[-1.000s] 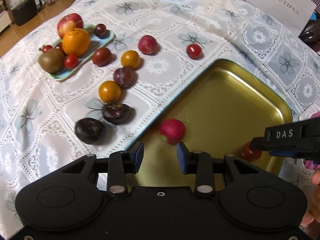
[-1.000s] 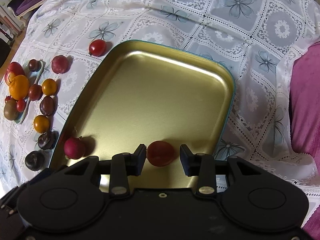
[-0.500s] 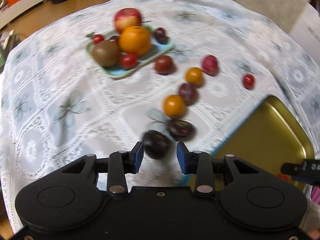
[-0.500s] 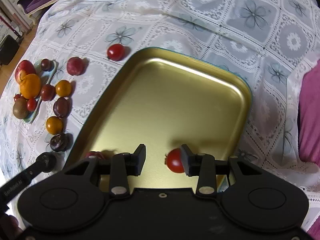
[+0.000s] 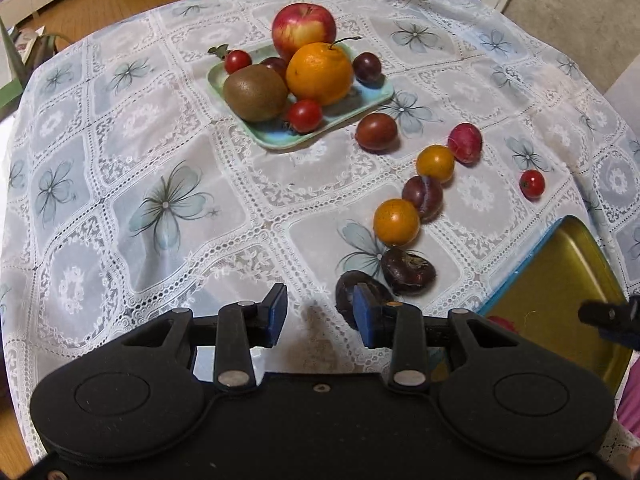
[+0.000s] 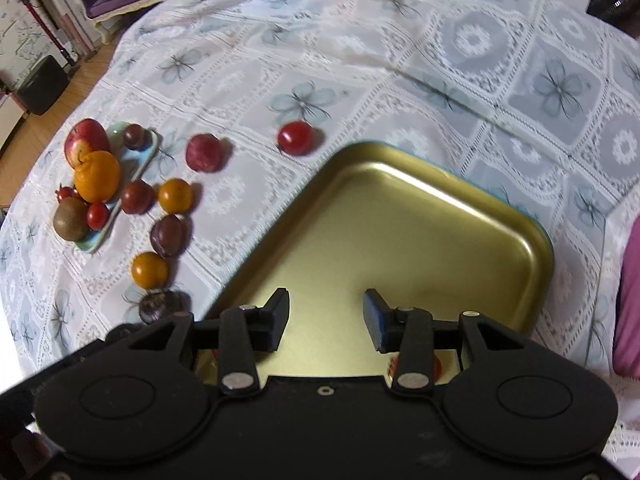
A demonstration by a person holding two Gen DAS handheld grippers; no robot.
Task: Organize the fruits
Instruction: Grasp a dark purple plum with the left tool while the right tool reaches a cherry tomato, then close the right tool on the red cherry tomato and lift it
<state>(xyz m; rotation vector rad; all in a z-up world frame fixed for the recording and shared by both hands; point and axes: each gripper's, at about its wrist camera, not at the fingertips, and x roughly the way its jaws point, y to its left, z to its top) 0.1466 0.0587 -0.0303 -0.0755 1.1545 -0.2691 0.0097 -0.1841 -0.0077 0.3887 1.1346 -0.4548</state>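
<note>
Left tool (image 5: 320, 314): now swung off the gold tray (image 5: 576, 280) to the loose fruit, jaws apart, empty; dark fruit (image 5: 348, 292) just off its right pad.
Right tool (image 6: 326, 320): jaws apart over tray (image 6: 460, 216); red tomato (image 6: 436, 366) released, now lying under it.
Tray count: two pieces in, judging by both views.
Remaining: row of fruit on counter (image 5: 160, 160); dark one likely next.

A small pale-green plate (image 5: 280, 140) holds an apple (image 5: 304, 26), an orange (image 5: 320, 74), a kiwi (image 5: 256, 94), a dark plum (image 5: 367, 67) and cherry tomatoes (image 5: 305, 115). Beside it, loose fruits trail across the lace cloth toward a gold tray (image 6: 420, 216): two orange tomatoes (image 5: 396, 222), dark plums (image 5: 423, 197) and a lone red cherry tomato (image 5: 532, 184).
</note>
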